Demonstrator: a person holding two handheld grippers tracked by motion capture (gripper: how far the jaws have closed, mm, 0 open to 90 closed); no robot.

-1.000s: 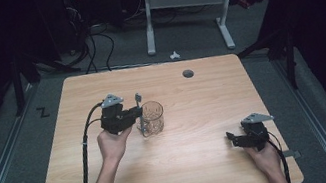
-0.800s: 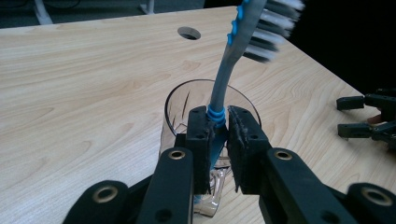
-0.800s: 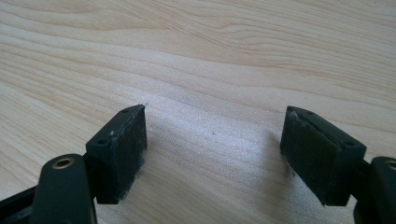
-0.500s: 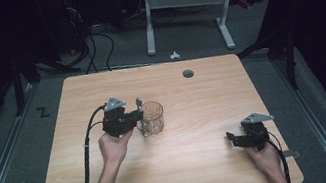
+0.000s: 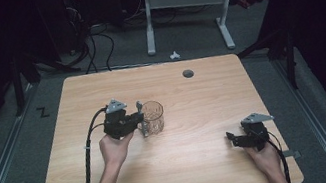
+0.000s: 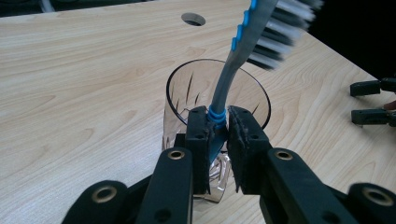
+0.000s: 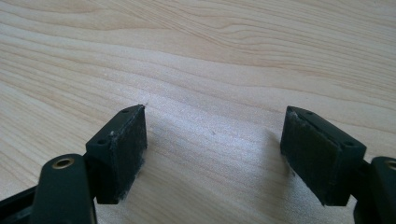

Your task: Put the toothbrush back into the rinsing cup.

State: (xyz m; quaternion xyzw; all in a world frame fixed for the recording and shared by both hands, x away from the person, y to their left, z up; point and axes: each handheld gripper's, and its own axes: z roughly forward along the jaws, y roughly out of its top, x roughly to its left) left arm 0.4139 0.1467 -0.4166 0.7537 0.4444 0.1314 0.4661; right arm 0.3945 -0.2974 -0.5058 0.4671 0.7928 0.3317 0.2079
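A clear cut-glass tumbler (image 5: 153,117) (image 6: 187,100) stands near the middle of the wooden table (image 5: 193,101). My left gripper (image 5: 139,122) (image 6: 217,122) is shut on a grey and blue toothbrush (image 6: 236,51) (image 5: 140,111), held upright with its white bristles up, right against the tumbler's near side. At the table's front right, my right gripper (image 5: 231,138) (image 7: 212,140) rests low over the wood. It is open, with nothing between its jaws.
A round cable hole (image 5: 188,73) (image 6: 193,19) lies in the table's far side. Beyond the table stand a white desk frame (image 5: 183,4) and loose cables (image 5: 91,40) on the dark floor. A small white object (image 5: 174,55) lies on the floor.
My left gripper has shifted slightly toward the near side with the toothbrush, staying beside the tumbler. The right gripper has not moved.
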